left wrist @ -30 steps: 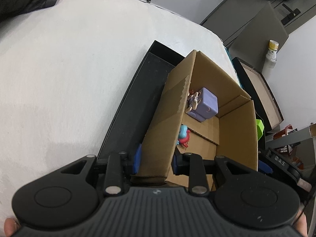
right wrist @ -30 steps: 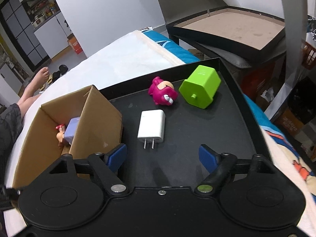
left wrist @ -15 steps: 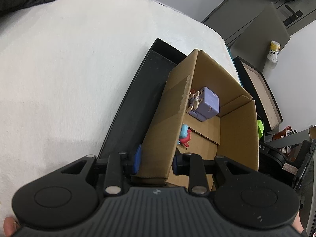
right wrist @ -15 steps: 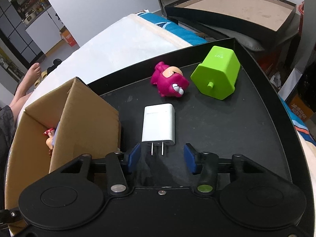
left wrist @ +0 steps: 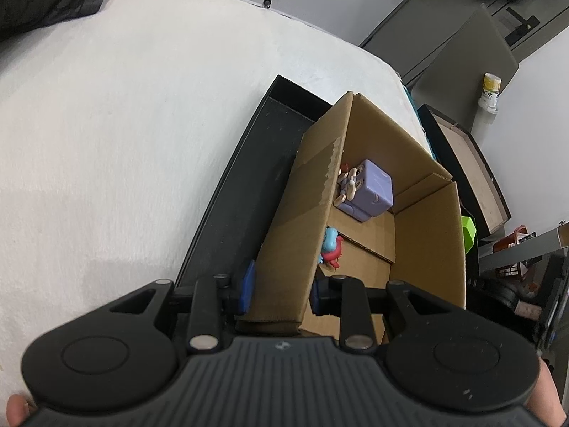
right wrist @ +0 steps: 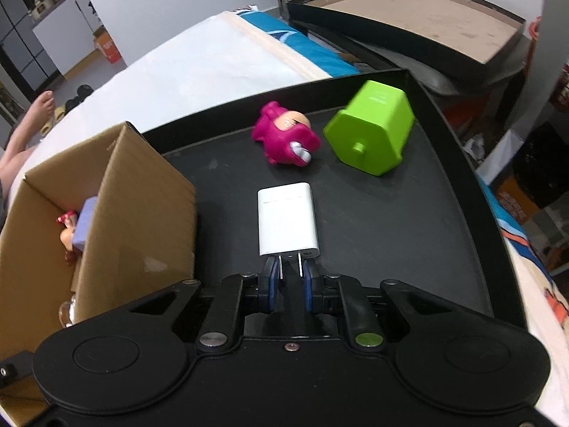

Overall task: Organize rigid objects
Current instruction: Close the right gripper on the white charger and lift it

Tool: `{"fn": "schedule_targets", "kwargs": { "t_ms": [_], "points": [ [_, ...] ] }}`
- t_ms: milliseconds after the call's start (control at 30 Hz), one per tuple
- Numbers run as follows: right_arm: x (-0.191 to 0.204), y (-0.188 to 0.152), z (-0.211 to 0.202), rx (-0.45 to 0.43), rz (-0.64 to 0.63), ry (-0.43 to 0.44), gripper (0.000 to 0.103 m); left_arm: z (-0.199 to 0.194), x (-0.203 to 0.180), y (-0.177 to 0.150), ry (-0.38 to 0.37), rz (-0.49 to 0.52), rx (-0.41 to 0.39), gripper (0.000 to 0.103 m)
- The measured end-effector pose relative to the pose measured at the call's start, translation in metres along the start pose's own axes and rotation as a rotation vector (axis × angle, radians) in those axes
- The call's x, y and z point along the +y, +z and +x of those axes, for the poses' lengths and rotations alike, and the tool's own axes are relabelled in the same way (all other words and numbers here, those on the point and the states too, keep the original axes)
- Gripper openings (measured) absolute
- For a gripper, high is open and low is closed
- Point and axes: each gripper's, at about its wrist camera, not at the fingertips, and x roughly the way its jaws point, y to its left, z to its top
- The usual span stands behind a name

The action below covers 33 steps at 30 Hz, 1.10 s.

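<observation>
The right tool [right wrist: 291,277] points steeply down over the black tray [right wrist: 409,235]. Its blue pads [right wrist: 273,279] are clenched on the two metal prongs of the white charger [right wrist: 286,223], one pad pressed against the outside of each prong. The charger lies flat on the tray, its body stretching away from the tool. Beyond it, near the tray's far edge, the magenta toy figure [right wrist: 284,138] lies on its side, and the green hexagonal block [right wrist: 371,131] is tipped over just beside it. The hand that carries this tool does not show in its view.

The left tool [left wrist: 281,293] also tilts steeply downward and grasps the near wall of the cardboard box [left wrist: 426,249]: one blue pad [left wrist: 248,290] sits outside the wall, the other inside, and the cardboard edge is pinched between them. Fingertips of the left hand [left wrist: 16,411] show at the bottom corners of that view, wrapped around the tool's body.

The box stands open on the tray, at its left part as the right wrist view shows it. Inside it lie a lilac cube [left wrist: 370,192] with a small pale figurine [left wrist: 348,183] against it, and a blue and red toy [left wrist: 330,247] nearer the gripped wall. The tray rests on a white bed [left wrist: 124,124], and a bare foot [right wrist: 33,117] shows at its far side.
</observation>
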Motion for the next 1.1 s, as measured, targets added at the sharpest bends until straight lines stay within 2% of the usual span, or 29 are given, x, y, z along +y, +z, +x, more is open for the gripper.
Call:
{"fn": "schedule_targets", "kwargs": {
  "t_ms": [267,300,333,400,567,967,1000,1100],
  "points": [
    [-0.002,-0.020,-0.019,0.039,-0.056,-0.048,0.018,-0.002,0.001,-0.003,-0.013,-0.005,-0.009,0.028],
    [-0.002,-0.022,-0.021,0.034,-0.072,-0.052,0.026,-0.002,0.002,-0.003,-0.016,-0.009,-0.009,0.028],
    [-0.001,-0.023,-0.023,0.031,-0.081,-0.059,0.041,-0.002,0.001,-0.004,-0.015,-0.007,-0.014,0.028],
    [0.000,-0.021,-0.024,0.010,-0.085,-0.070,0.057,-0.004,0.000,-0.006,-0.013,0.009,-0.024,0.028],
    [0.007,-0.015,-0.027,-0.031,-0.109,-0.063,0.058,-0.004,-0.001,-0.008,-0.013,0.006,-0.030,0.028],
    [0.013,-0.006,0.001,-0.025,-0.144,-0.099,0.060,-0.004,-0.003,-0.010,-0.007,0.010,-0.037,0.027],
    [0.013,-0.007,0.002,-0.023,-0.150,-0.104,0.059,-0.004,-0.003,-0.009,-0.010,0.005,-0.035,0.028],
    [0.014,-0.008,0.006,-0.003,-0.168,-0.116,0.037,-0.004,-0.002,-0.009,-0.011,0.002,-0.038,0.027]
  ]
}}
